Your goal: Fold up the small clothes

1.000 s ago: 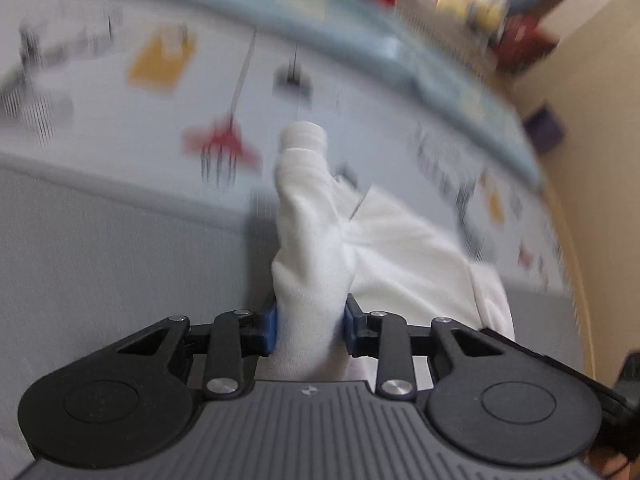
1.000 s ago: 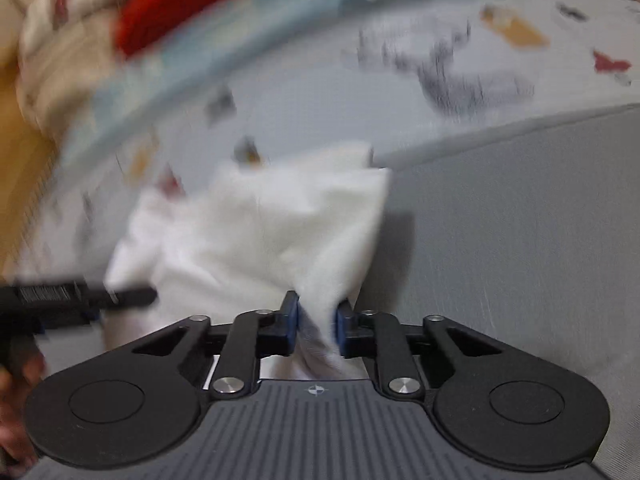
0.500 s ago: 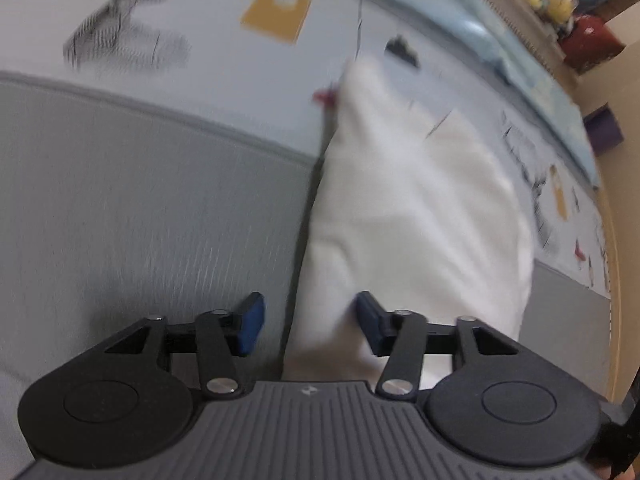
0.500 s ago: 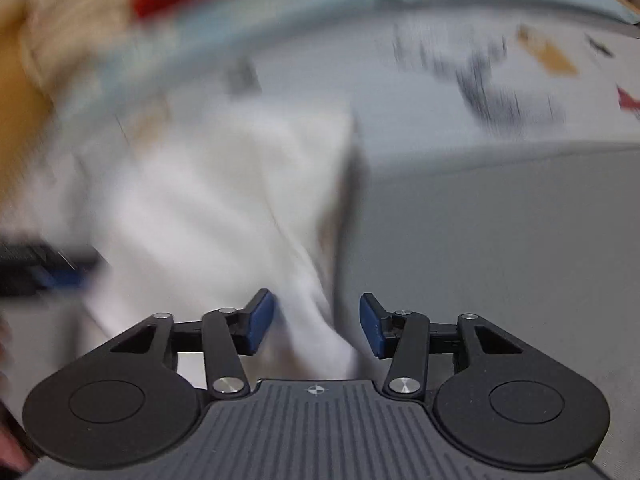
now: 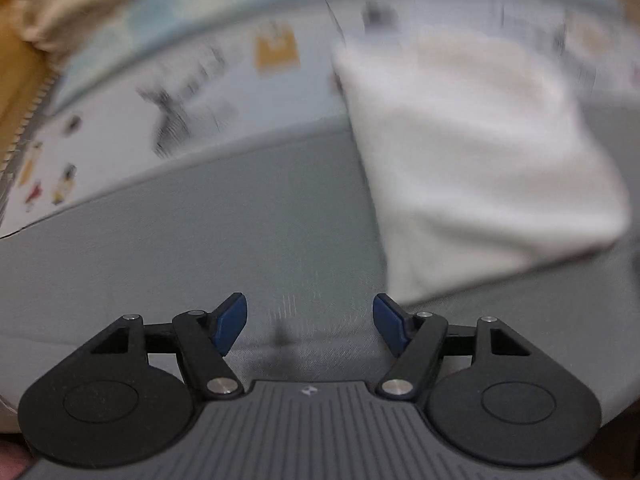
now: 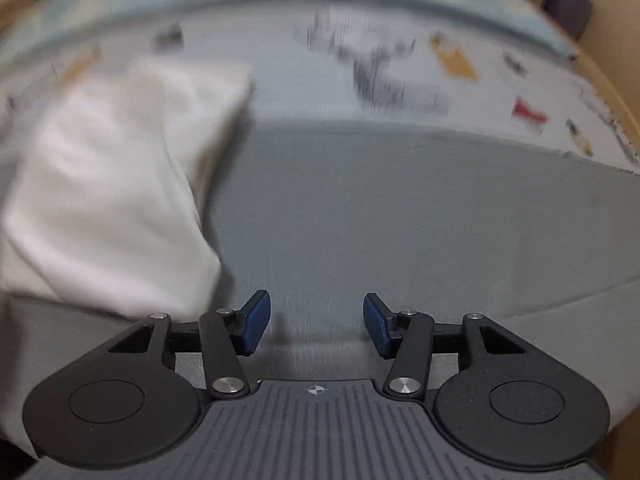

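- Released since the earlier frames, the folded white cloth garment (image 5: 472,160) lies on the grey sheet (image 5: 260,220), frame right.
- Left gripper (image 5: 310,322) and right gripper (image 6: 316,322) have just been opening; jaws apart, empty.

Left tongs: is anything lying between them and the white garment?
No. In the left wrist view only bare grey sheet separates the open, empty left tongs from the white garment, which lies up and to the right.

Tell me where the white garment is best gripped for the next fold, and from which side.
Probably at its near corners: the white garment lies as a flat folded slab on the grey sheet, its near edge facing both grippers. The left gripper suits the near-left corner, the right gripper the near-right. Both stand open and empty, jaws just having opened.
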Available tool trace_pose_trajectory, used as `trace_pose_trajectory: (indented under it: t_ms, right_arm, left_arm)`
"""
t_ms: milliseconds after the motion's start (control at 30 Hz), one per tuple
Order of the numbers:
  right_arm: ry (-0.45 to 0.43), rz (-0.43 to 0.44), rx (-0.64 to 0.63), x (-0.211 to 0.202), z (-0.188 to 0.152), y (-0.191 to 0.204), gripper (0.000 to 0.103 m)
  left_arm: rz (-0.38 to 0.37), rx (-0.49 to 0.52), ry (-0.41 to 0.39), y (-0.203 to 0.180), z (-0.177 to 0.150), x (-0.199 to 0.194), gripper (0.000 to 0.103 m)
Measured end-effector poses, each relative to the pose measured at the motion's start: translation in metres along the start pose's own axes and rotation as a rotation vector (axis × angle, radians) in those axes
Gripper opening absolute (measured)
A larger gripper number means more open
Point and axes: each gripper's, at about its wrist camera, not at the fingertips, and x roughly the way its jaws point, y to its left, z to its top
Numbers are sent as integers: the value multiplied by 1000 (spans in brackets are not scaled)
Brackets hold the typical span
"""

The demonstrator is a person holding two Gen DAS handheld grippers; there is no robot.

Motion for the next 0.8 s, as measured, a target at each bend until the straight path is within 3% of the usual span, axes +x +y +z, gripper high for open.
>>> trace_pose_trajectory:
  t_ms: [100,133,167,233,333,433,600,800]
  right_arm:
    - [-215,47,14,-50,-10,-11,61]
    - [-275,52,20,-66,-16,-13,70]
    - [-324,56,29,-79,-23,-14,78]
    - [-404,69,46,-103,-38,-16,85]
    - [-452,77,45,-127,-56,-12,87]
    - [-482,112,68,-143,-74,-8,93]
    - [-388,178,46,-144,-94,14,94]
    - [-345,151,-43,-132,-91,38,94]
  left_arm:
    - [-48,-96,-200,4,-18,-58,86]
    - [-34,-101,-264,-2,-25,-75,86]
    - [-17,-97,-313,-8,-34,-89,87]
    - [-21,-100,-364,-24,-48,-109,87]
    - [-85,-148,-356,-36,-72,-119,87]
    - [-126,-189,-296,-43,-86,-123,87]
    - [-86,-223,-255,-46,-86,-108,87]
    - [-85,-227,-229,-51,-86,-93,87]
